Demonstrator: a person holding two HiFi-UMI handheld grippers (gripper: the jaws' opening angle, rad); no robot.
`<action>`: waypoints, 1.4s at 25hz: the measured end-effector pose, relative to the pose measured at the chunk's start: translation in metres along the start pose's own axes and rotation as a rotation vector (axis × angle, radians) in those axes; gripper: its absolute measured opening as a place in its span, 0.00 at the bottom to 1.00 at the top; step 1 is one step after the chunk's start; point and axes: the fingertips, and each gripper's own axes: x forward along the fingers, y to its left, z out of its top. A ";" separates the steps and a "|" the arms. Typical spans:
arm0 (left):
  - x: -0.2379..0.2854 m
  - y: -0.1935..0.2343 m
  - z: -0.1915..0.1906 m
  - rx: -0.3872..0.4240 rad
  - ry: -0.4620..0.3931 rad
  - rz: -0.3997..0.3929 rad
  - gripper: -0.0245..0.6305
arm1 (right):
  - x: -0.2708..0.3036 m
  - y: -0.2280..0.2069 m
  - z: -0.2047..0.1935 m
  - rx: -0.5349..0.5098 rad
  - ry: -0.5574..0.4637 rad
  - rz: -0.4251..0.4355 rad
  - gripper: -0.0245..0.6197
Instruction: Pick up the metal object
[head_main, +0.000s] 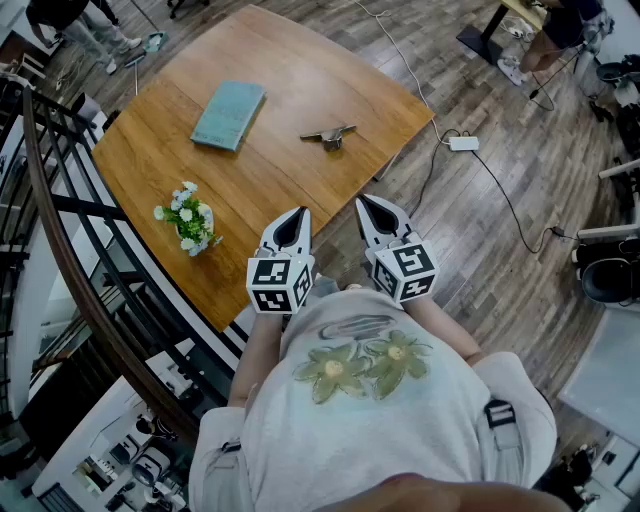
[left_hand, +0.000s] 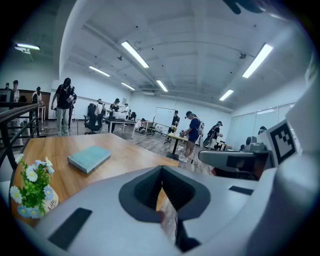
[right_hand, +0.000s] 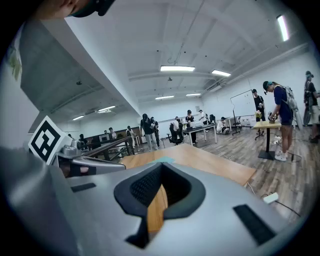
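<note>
Slim grey T-shaped metal object (head_main: 328, 135)

The metal object (head_main: 329, 135) is lying on the wooden table (head_main: 280, 70), toward the table's right corner. A teal book (head_main: 229, 115) is lying near the table's middle. A small flower pot (head_main: 189, 220) is standing toward the table's nearest corner. The left gripper (head_main: 298, 216) and right gripper (head_main: 366, 206) are hovering at the table's near edge, jaws together.

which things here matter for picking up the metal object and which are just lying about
For the job: metal object, left gripper, right gripper, both shut and empty.
Lying about: teal book, small pot of flowers, white power adapter.
</note>
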 end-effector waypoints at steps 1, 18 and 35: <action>0.001 0.004 0.000 0.000 0.003 0.002 0.06 | 0.003 0.001 -0.001 -0.001 0.001 0.000 0.05; 0.004 0.045 -0.013 -0.004 0.030 -0.047 0.06 | 0.026 0.016 -0.016 0.019 0.013 -0.040 0.05; 0.046 0.075 0.011 -0.044 0.022 -0.021 0.06 | 0.096 -0.036 0.000 0.037 0.084 -0.050 0.28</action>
